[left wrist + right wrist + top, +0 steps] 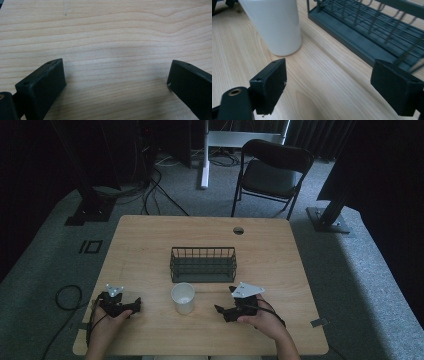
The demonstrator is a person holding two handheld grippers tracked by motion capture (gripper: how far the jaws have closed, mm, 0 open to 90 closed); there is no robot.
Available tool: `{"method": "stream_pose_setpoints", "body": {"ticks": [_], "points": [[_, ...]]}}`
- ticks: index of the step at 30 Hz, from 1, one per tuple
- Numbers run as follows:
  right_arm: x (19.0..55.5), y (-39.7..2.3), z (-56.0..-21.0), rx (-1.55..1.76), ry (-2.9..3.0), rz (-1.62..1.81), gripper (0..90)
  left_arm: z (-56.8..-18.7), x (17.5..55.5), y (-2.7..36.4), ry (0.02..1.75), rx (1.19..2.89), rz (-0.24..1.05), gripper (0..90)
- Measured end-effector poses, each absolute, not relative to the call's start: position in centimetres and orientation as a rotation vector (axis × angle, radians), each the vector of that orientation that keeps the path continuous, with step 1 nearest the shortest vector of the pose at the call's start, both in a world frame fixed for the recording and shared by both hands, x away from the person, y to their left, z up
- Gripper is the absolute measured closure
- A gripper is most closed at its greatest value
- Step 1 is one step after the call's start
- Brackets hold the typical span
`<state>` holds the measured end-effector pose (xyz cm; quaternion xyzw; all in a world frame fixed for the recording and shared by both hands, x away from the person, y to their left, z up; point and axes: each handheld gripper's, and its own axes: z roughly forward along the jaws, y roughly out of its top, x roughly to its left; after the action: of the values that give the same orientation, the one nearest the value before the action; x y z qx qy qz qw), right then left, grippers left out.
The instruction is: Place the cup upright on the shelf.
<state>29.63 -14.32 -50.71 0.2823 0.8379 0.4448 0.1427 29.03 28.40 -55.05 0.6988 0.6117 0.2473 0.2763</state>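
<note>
The left tool (131, 306) lies at the counter's (150, 235) 8 o'clock, held in the left hand (107, 320); its own view shows the jaws spread wide over bare, pale wood grain with nothing between them. At centre stands a white cup (183, 297), smooth and slightly tapered, just toward 6 o'clock of the dark wire basket (203, 264). At 4 o'clock the right tool (223, 309), gaping and empty, points at the cup; its view adds the basket's solid flat base (352, 37).

Left gripper (131, 307) black with grey three-cornered top plate, right gripper (221, 311) likewise, block-shaped black jaws with screw holes, trailing black cable (91, 319), bare forearms
</note>
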Motion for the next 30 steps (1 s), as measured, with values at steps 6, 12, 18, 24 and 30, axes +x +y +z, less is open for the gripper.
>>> {"method": "stream_pose_setpoints", "body": {"ticks": [6,12,18,24,30], "points": [[29.8,-12.8,-51.0,0.787,2.451,1.281,13.2,-55.1,29.0,28.4,1.643,1.878,0.665,1.9],[29.8,-11.2,-51.2,0.736,2.483,1.287,13.2,-55.1,29.0,28.4,1.643,1.876,0.665,1.9],[30.0,-9.7,-51.4,0.699,2.506,1.299,13.2,-55.1,29.0,28.4,1.643,1.876,0.665,1.8],[30.0,-8.2,-51.5,0.653,2.528,1.305,13.2,-55.1,29.0,28.4,1.643,1.876,0.665,1.9],[29.9,-6.6,-51.7,0.621,2.550,1.316,13.2,-55.1,29.0,28.4,1.643,1.876,0.665,1.8]]}}
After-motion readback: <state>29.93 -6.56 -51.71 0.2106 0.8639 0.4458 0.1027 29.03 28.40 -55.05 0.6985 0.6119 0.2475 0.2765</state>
